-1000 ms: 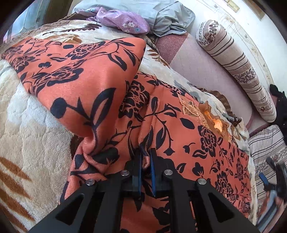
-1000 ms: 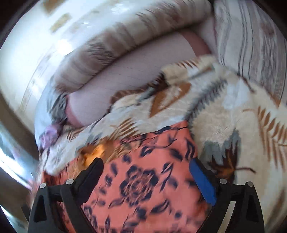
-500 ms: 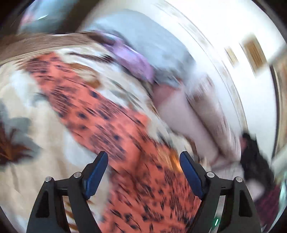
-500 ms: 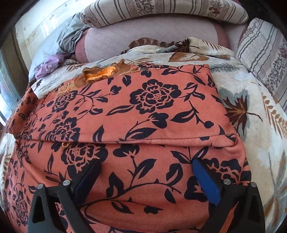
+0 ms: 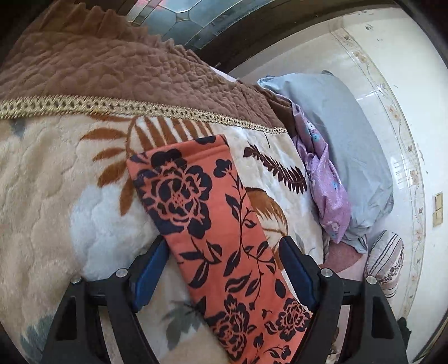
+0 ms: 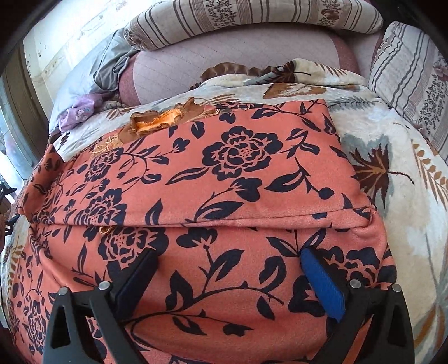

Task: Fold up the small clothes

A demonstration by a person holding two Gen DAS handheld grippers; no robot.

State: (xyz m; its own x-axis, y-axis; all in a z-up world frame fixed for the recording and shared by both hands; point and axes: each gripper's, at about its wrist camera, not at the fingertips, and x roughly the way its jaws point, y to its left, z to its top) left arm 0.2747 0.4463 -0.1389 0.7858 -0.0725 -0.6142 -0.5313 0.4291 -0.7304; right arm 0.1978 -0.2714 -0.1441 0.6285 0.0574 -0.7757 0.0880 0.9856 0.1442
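Note:
An orange garment with a dark floral print point(image 6: 224, 173) lies on the bed blanket, its upper half folded down over the lower half, with a fold edge running across the right wrist view. Its orange collar trim point(image 6: 156, 120) shows at the far left. My right gripper point(image 6: 228, 268) is open and empty, just above the lower layer. In the left wrist view a narrow sleeve of the same garment point(image 5: 212, 224) runs away between the fingers. My left gripper point(image 5: 224, 260) is open and empty above it.
A cream leaf-print blanket point(image 5: 56, 182) with a brown border point(image 5: 112, 64) covers the bed. A purple garment point(image 5: 327, 196) and a grey one point(image 5: 350, 145) lie by the wall. Striped bolster pillows point(image 6: 252, 19) lie at the back and right.
My left gripper let go of the bunched cloth, opened and swung to look along the sleeve. My right gripper moved back over the folded garment and stayed open.

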